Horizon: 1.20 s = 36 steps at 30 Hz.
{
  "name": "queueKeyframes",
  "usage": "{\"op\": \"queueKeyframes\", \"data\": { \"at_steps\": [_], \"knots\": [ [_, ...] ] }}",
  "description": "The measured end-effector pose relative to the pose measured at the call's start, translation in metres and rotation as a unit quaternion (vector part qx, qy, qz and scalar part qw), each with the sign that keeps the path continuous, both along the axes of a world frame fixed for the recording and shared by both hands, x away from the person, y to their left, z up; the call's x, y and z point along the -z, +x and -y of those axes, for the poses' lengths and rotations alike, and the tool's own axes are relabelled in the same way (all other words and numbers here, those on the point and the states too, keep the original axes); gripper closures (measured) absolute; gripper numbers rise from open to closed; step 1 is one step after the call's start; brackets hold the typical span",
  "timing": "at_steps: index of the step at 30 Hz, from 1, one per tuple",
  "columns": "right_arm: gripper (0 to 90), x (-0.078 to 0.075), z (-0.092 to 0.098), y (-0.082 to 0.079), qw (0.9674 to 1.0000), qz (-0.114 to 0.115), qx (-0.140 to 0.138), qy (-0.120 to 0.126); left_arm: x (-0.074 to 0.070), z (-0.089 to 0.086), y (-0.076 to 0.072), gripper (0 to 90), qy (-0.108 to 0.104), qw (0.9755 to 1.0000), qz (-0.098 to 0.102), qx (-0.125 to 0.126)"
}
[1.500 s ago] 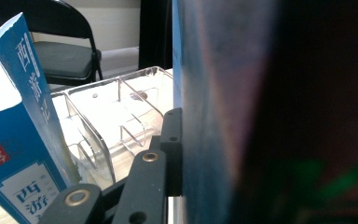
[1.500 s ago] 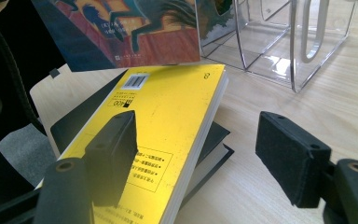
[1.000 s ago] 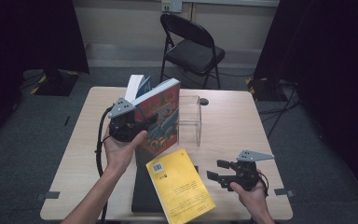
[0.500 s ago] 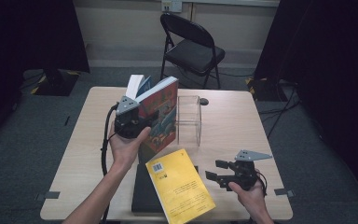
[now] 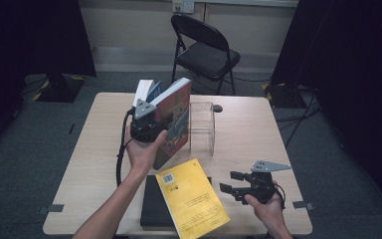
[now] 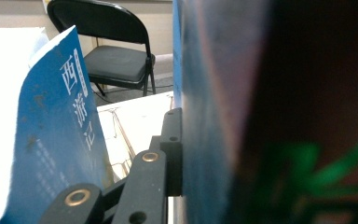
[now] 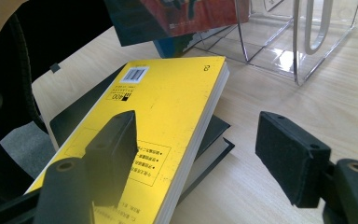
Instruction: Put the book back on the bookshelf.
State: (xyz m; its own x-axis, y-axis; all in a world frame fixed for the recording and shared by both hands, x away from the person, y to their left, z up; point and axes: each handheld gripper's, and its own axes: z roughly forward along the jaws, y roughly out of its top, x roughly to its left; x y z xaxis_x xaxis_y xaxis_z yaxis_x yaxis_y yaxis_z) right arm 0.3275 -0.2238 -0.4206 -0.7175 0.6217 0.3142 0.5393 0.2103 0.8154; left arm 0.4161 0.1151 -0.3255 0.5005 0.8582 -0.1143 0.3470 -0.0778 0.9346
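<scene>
My left gripper [image 5: 160, 127] is shut on the edge of a colourful red-covered book [image 5: 175, 122], held upright and slightly tilted beside a clear acrylic book stand [image 5: 202, 127]. In the left gripper view one black jaw presses the book's cover [image 6: 261, 116]; the other jaw is hidden behind it. A blue and white book [image 5: 147, 91] stands just behind, and its blue cover [image 6: 60, 140] carries white characters. My right gripper [image 5: 233, 182] is open near the front right, its jaws spread over the corner of a yellow book [image 7: 168, 112] that lies on a black book [image 7: 216, 135].
The yellow book [image 5: 191, 198] and the black book [image 5: 151, 205] lie at the table's front edge [image 5: 129, 230]. A small dark object [image 5: 218, 107] sits behind the stand. A black folding chair [image 5: 206, 52] stands beyond the table.
My left gripper has carried the colourful book a little to the right, closer to the clear stand. The right gripper has stayed in place, open.
</scene>
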Motion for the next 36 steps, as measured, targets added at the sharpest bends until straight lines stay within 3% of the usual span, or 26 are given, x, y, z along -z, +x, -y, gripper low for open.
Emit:
{"op": "queueKeyframes", "data": {
  "at_steps": [20, 25, 36],
  "knots": [
    [28.8, 0.004, -0.002, -0.001, 1.0, -0.005, -0.007, -0.003, 0.018, 0.018, 0.025, 74.7, -0.006, 0.9991, 0.021, -0.036],
    [28.8, 0.005, -0.002, -0.001, 1.0, -0.007, -0.004, -0.001, 0.023, 0.022, 0.026, 74.7, 0.011, 0.9986, 0.029, -0.042],
    [28.8, 0.005, -0.001, -0.001, 0.9999, -0.009, -0.005, 0.001, 0.051, 0.026, 0.025, 74.7, 0.001, 0.9982, 0.023, -0.055]
  ]
}}
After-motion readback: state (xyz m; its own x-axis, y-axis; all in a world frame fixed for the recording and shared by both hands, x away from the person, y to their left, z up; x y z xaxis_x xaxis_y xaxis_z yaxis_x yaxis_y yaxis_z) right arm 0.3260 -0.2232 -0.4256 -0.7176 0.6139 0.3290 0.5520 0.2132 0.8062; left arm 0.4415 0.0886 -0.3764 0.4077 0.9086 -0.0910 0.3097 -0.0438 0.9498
